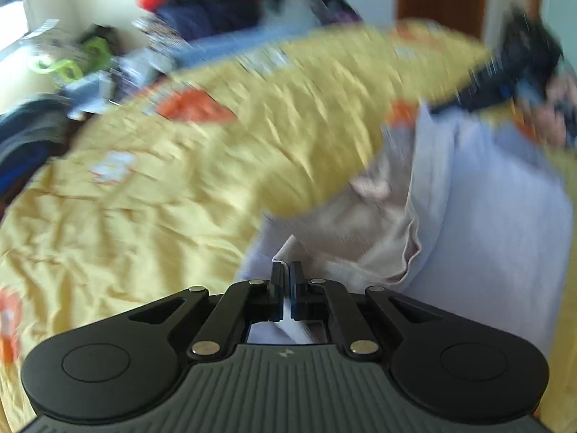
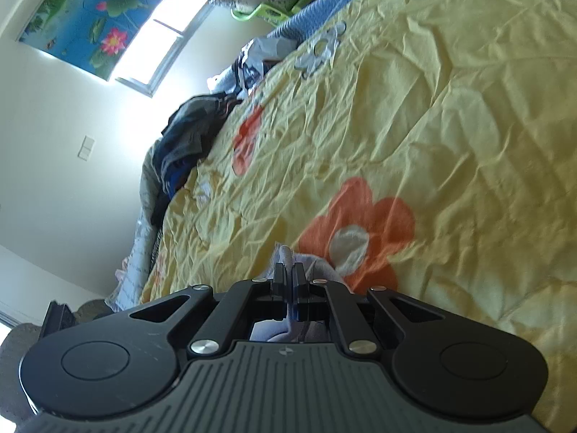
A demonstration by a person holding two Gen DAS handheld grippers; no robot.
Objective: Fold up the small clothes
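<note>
Left fingers [image 1: 287, 270]: clamped on an edge of the pale garment [image 1: 468, 216].
Right fingers [image 2: 288, 272]: pinching another corner.
Garment: between both, above the yellow bed cover [image 2: 450, 126].
Risk: thin pinch slips, fold sags.

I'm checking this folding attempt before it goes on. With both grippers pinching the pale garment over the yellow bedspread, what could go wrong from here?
1. The left gripper holds only a thin edge of the pale garment; a tug might pull it free.
2. The cloth hangs bunched and creased between the grips, so a fold may come out uneven.
3. The right gripper sits low over the rumpled bedspread; its fingers could snag it.
</note>
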